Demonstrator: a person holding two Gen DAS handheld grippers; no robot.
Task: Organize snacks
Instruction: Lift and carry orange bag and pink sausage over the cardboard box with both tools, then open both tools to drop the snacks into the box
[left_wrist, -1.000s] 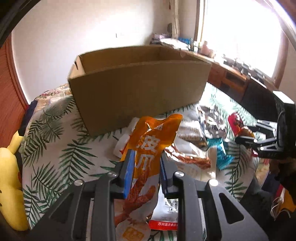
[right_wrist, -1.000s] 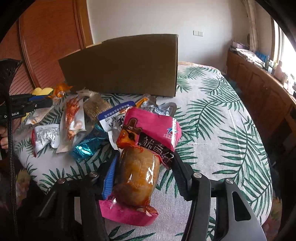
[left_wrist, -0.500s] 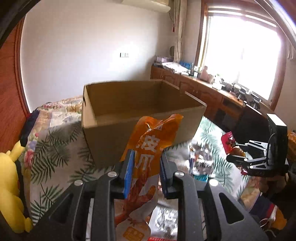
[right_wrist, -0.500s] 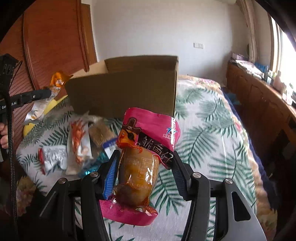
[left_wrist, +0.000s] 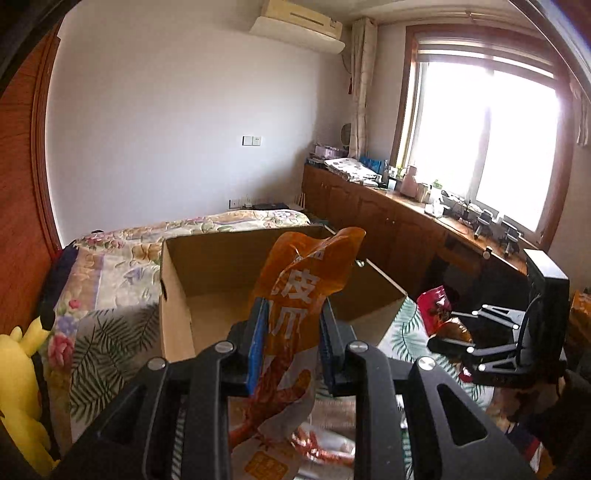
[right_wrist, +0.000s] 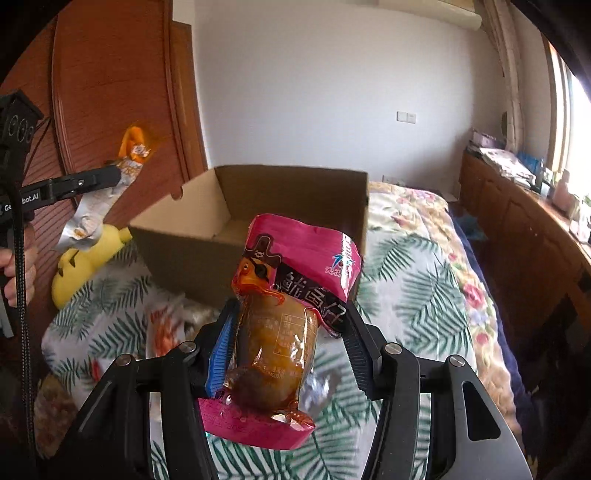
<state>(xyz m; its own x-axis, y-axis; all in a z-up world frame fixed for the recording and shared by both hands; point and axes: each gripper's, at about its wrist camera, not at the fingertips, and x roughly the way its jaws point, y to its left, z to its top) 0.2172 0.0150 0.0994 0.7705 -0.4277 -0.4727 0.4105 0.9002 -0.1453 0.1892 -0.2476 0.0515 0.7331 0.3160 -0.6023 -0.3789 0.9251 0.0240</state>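
Left wrist view: the left tongs (left_wrist: 291, 332) pinch an orange snack packet (left_wrist: 295, 295), held upright above the open cardboard box (left_wrist: 177, 306) on the bed (left_wrist: 110, 332). The right tongs (right_wrist: 288, 332) clamp a pink snack packet (right_wrist: 288, 295) in the air just before the same box. More snack packets (right_wrist: 166, 325) lie on the leaf-print bedspread beside a yellow plush toy (right_wrist: 81, 262).

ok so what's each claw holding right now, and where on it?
Left claw is shut on the orange snack packet, gripped across its middle. Right claw is shut on the pink snack packet, pinched at its clear mid-section, below the pink top.
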